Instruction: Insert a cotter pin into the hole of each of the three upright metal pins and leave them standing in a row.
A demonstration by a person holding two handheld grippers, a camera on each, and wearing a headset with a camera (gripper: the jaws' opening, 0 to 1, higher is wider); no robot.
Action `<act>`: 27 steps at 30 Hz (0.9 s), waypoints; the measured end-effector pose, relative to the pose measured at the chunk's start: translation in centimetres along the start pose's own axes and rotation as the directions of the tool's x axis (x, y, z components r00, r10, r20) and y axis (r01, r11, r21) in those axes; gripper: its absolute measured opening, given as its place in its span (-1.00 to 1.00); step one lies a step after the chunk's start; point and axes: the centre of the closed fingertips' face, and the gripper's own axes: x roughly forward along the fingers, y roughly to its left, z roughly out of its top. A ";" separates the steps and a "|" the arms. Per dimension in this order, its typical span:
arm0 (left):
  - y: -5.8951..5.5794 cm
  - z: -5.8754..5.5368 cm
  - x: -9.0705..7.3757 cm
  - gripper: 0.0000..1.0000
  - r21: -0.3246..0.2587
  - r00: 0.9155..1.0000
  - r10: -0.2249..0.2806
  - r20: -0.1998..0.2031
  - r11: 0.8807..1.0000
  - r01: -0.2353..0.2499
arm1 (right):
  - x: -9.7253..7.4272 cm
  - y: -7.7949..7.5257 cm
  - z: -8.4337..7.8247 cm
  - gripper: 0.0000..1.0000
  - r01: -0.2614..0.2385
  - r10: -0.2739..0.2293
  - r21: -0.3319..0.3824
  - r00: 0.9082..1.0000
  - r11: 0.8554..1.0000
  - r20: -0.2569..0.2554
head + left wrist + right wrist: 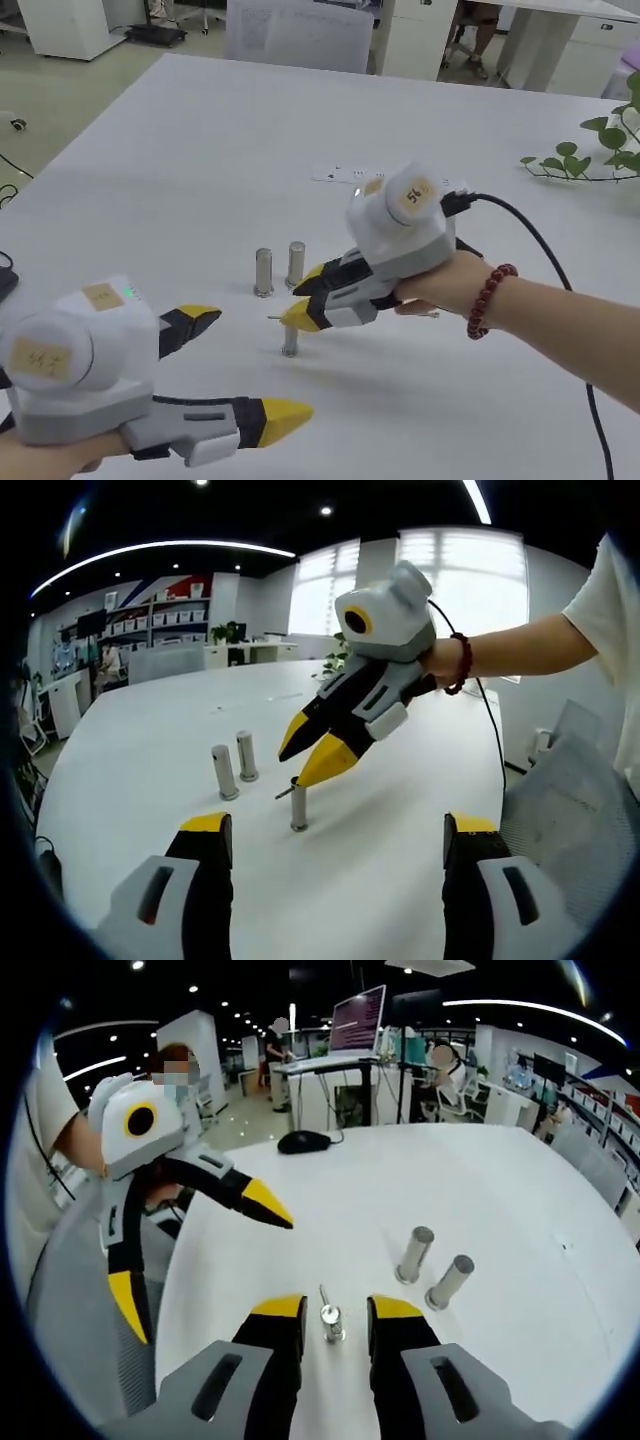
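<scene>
Two claws work over a white worktop [200,150]. Nearest, the left claw [260,362] hangs empty, jaws wide apart. Beyond it, a short upright silver metal pin [290,340] carries a thin cotter pin [274,318] through its top. The right claw [290,304], jaws slightly apart, flanks that top. Farther back, two more upright silver pins [263,272] [296,264] stand side by side.

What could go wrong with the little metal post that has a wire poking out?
The right gripper sits very close to the front metal pin; a nudge might tip it. The cotter pin pokes out one side and could slip out if bumped. The two back pins stand close together, so one falling might hit the other.
</scene>
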 end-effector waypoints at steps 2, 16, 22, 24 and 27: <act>-0.1 0.1 0.0 0.79 0.000 1.000 0.001 0.004 1.000 -0.001 | -0.2 -0.3 0.2 -0.43 0.010 -0.010 0.003 1.000 1.000 0.007; -0.4 0.5 -0.2 0.99 -0.012 0.999 0.010 0.031 1.000 -0.009 | -0.1 -3.8 1.4 -0.31 0.127 -0.129 0.040 0.990 0.991 0.056; -0.2 0.6 -0.4 0.99 -0.016 0.999 0.024 0.035 1.000 -0.023 | 0.4 -5.9 1.7 -0.31 0.181 -0.186 0.071 0.980 0.981 0.076; -0.1 0.7 -0.5 0.99 -0.021 0.999 0.028 0.038 0.999 -0.027 | 0.5 -6.5 1.7 -0.31 0.198 -0.204 0.080 0.976 0.977 0.080; 0.1 0.8 -0.5 0.96 -0.020 0.998 0.036 0.042 0.999 -0.036 | 0.8 -7.3 1.6 -0.32 0.220 -0.227 0.081 0.970 0.972 0.091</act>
